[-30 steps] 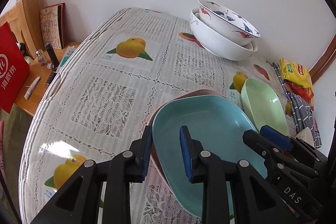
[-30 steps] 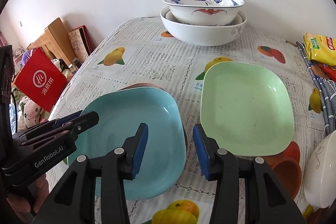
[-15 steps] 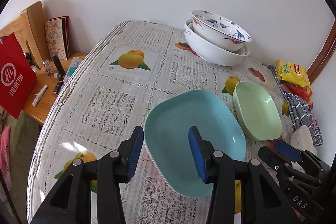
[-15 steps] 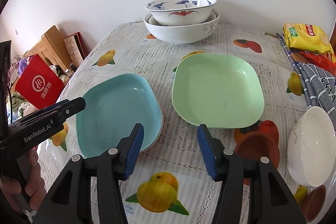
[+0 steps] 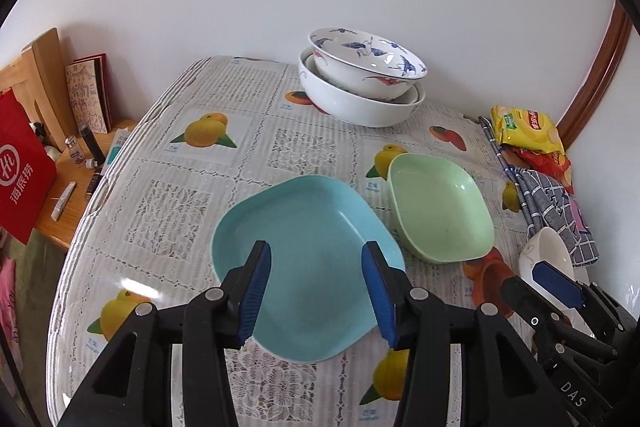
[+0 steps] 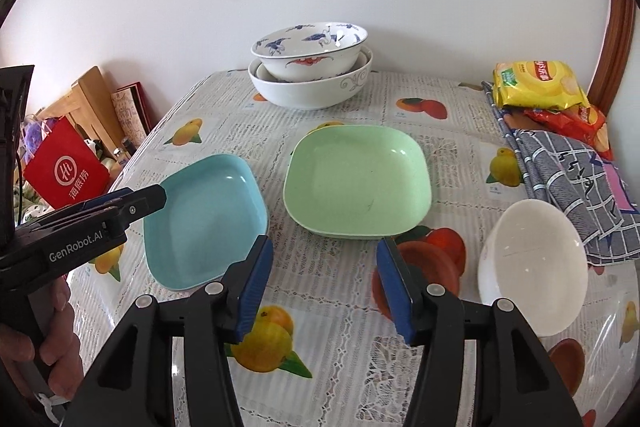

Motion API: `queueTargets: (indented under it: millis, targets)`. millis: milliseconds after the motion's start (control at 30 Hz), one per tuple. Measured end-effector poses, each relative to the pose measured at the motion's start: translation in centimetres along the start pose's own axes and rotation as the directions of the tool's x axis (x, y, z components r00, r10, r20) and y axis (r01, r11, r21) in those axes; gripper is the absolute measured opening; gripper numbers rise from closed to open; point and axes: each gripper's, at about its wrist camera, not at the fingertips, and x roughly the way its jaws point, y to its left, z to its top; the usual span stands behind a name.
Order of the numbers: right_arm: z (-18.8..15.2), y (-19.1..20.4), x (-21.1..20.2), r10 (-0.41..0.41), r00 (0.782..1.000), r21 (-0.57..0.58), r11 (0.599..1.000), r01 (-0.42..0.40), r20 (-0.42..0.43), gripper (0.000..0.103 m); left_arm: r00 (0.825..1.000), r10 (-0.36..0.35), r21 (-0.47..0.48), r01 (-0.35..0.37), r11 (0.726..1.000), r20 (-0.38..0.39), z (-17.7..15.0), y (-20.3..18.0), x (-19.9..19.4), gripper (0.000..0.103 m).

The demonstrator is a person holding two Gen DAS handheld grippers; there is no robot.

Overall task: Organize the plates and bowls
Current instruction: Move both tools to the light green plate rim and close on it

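Note:
A light blue square plate [image 5: 308, 267] [image 6: 204, 219] lies on the table, with a green square plate [image 5: 440, 207] [image 6: 358, 181] to its right. A blue-patterned bowl [image 5: 366, 61] [image 6: 310, 49] sits nested in a large white bowl [image 5: 356, 103] [image 6: 312, 87] at the back. A small white bowl [image 6: 532, 261] [image 5: 548, 259] lies at the right. My left gripper [image 5: 316, 295] [image 6: 132, 203] is open and empty above the blue plate's near edge. My right gripper [image 6: 326, 285] is open and empty in front of the green plate.
Yellow and red snack bags [image 6: 536, 85] and a checked cloth [image 6: 576, 183] lie at the table's right edge. A red paper bag [image 6: 64, 167], a book and wooden boards stand beyond the left edge. A wall runs behind the table [image 6: 320, 355].
My left gripper let go of the blue plate's rim, opened wide and pulled back. My right gripper also drew back and opened further. The blue plate now lies flat.

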Motion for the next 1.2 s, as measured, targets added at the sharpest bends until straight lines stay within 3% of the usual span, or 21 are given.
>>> queueTargets:
  millis: [167, 367, 567, 767, 1033, 1200]
  targets:
    - [0.5, -2.5, -1.9, -0.049, 0.998, 0.043, 0.998, 0.048, 0.025, 0.06, 1.0, 0.011, 0.067, -0.013, 0.998, 0.029, 0.8, -3.5, -0.1, 0.055]
    - [1.1, -5.4, -3.1, -0.097, 0.995, 0.063, 0.993, 0.095, 0.015, 0.06, 0.997, 0.044, 0.131, -0.051, 0.99, 0.06, 2.0, -7.0, 0.5, 0.055]
    - [1.9, -7.7, -2.8, -0.08, 0.997, 0.111, 0.991, 0.08, 0.001, 0.061, 0.992, 0.102, 0.151, -0.111, 0.982, 0.071, 2.9, -8.5, 1.6, 0.055]
    - [2.5, -8.3, -1.6, -0.06, 0.998, 0.11, 0.992, 0.061, -0.005, 0.061, 0.992, 0.118, 0.164, -0.124, 0.979, 0.051, 3.2, -8.8, 2.9, 0.055]
    - [3.7, -7.8, 1.3, -0.03, 0.999, 0.095, 0.995, 0.032, -0.028, 0.061, 0.992, 0.114, 0.14, -0.107, 0.984, -0.047, 3.9, -8.2, 5.7, 0.055]
    - [4.4, -7.7, 3.8, -0.011, 0.999, 0.091, 0.996, 0.014, -0.04, 0.061, 0.992, 0.116, 0.159, -0.106, 0.982, -0.056, 4.0, -8.5, 7.3, 0.055]
